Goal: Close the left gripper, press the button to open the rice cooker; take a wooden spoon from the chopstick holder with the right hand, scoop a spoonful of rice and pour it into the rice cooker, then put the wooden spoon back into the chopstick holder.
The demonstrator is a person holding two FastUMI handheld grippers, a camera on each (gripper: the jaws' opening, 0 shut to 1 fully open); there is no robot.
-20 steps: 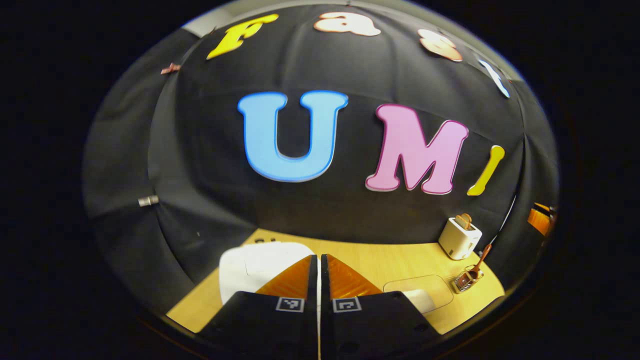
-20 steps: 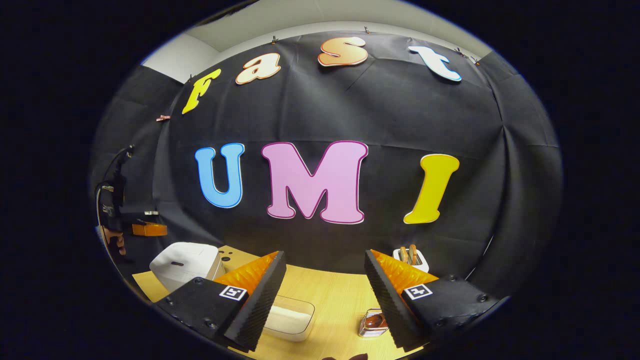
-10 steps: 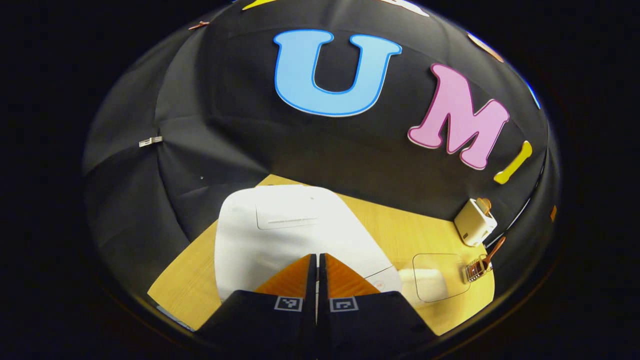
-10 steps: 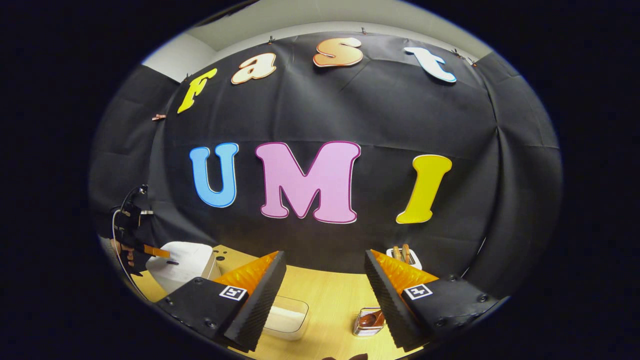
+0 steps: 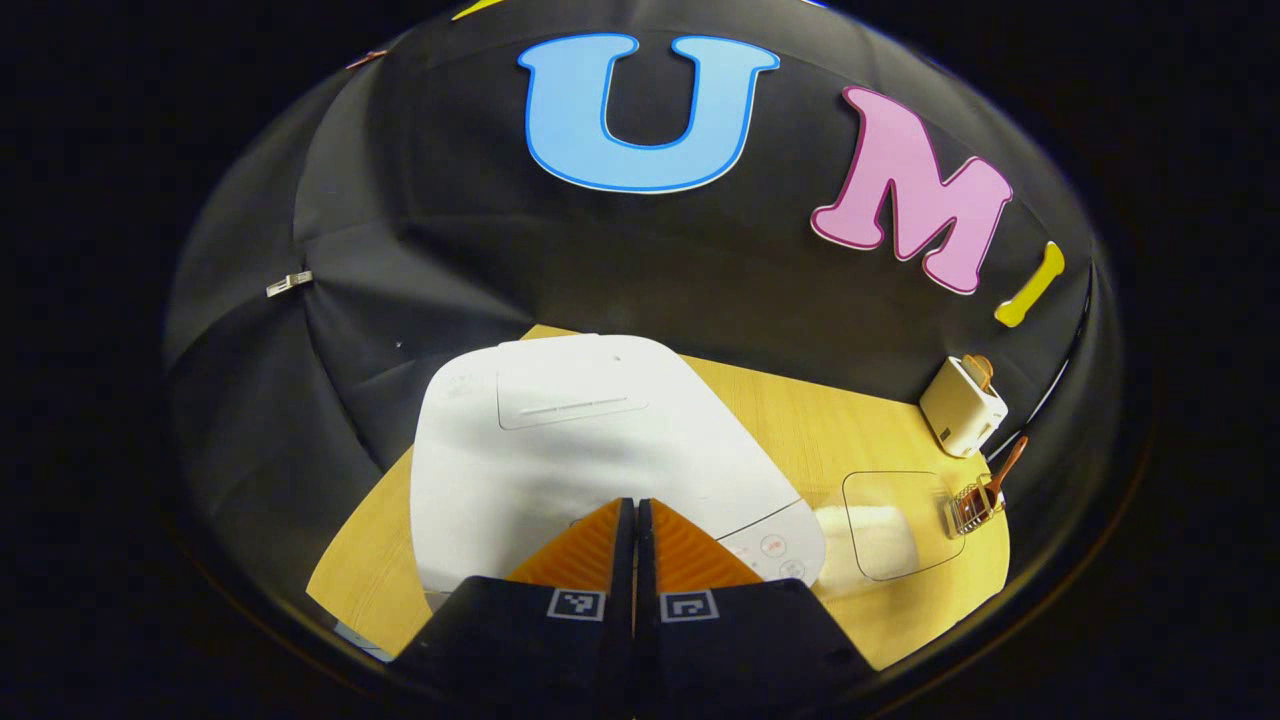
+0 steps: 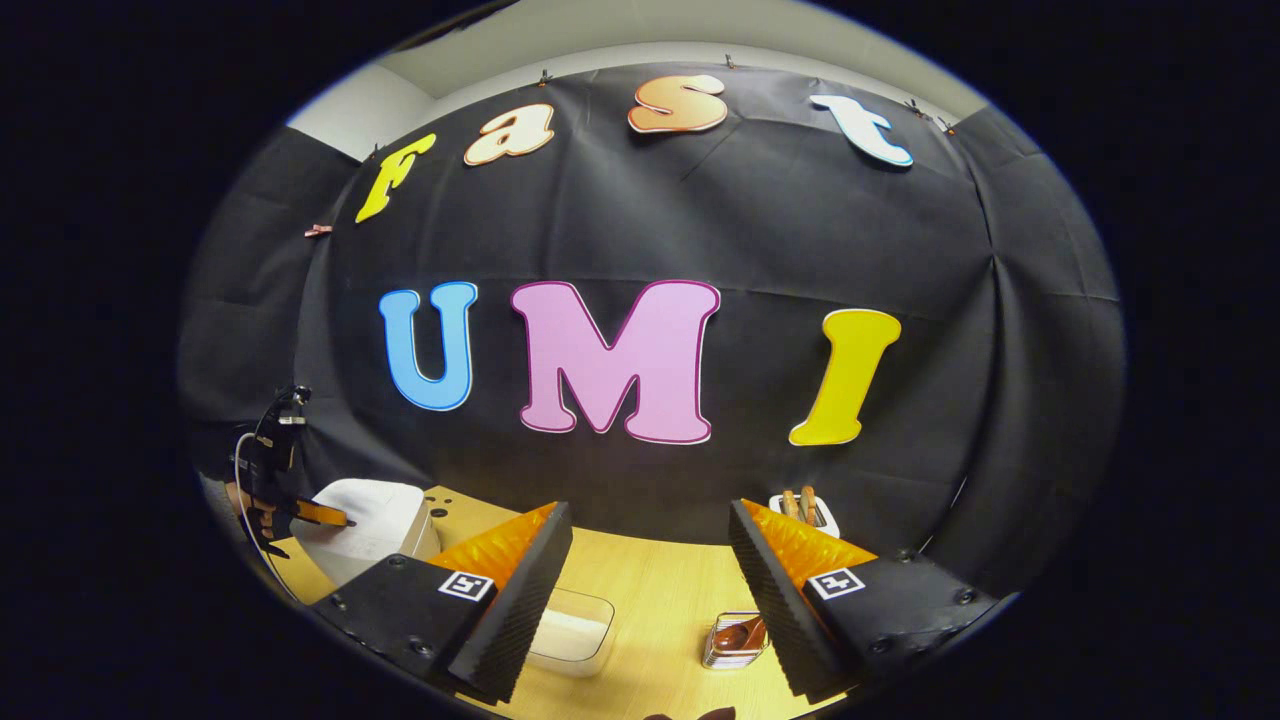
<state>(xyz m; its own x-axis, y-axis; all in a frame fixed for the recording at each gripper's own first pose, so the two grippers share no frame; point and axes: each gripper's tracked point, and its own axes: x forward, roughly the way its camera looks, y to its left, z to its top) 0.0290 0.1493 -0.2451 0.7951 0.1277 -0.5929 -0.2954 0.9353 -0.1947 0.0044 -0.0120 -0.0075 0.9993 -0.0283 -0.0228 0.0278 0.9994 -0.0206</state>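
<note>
Presently: left tool [image 5: 635, 520], fingers pressed together and empty, poised over the near edge of the white rice cooker [image 5: 570, 440], lid down; a rigid, smooth shell, probably heavy enough to stay put under a push on its button. Right tool [image 6: 650, 560] gapes empty over the surface [image 6: 670, 600]; the light, stiff wooden spoon [image 6: 735, 633], best taken by its handle, stands in the chopstick holder [image 6: 725, 655], with the rice container [image 6: 570, 635] left and toaster [image 6: 805, 510] beyond.

— What's different on the left?
— The left gripper [image 5: 635, 505] dips closer; its pressed-together tips now sit over the cooker [image 5: 560, 440] lid's front edge.
— Cooker lid?
— Looms larger ahead.
</note>
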